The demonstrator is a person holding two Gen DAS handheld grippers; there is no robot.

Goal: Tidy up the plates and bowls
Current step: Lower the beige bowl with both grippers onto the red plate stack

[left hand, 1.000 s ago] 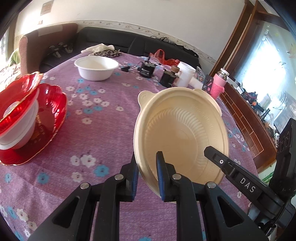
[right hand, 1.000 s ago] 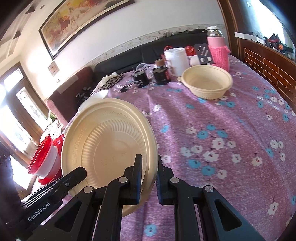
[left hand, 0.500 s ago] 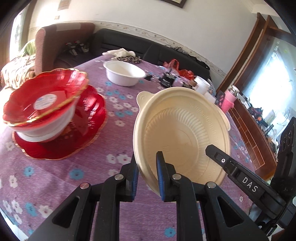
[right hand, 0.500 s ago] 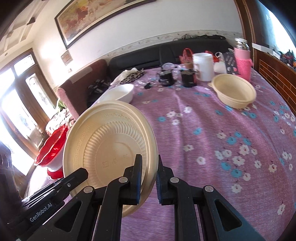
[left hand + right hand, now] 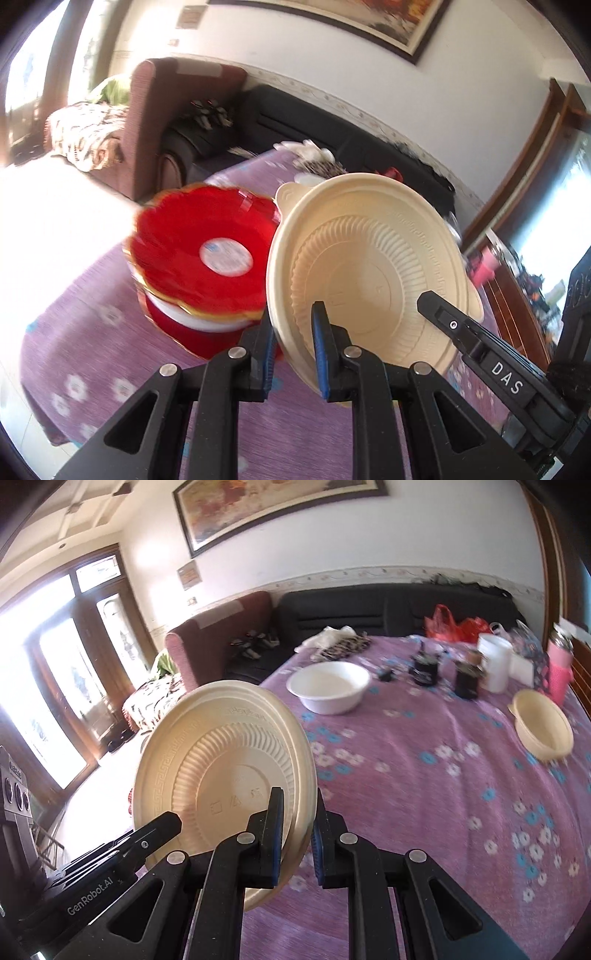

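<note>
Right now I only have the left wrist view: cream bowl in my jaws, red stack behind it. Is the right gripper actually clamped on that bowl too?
Observer: Yes. The right wrist view shows the right gripper shut on the rim of the cream bowl, with the bowl's underside facing that camera.
Operator: Any other bowls out that I can't see?
Observer: A white bowl stands upright on the purple cloth, with nothing stacked in it.
Operator: Anything else?
Observer: A second cream bowl sits near the cloth's right edge, just in front of a pink bottle.
</note>
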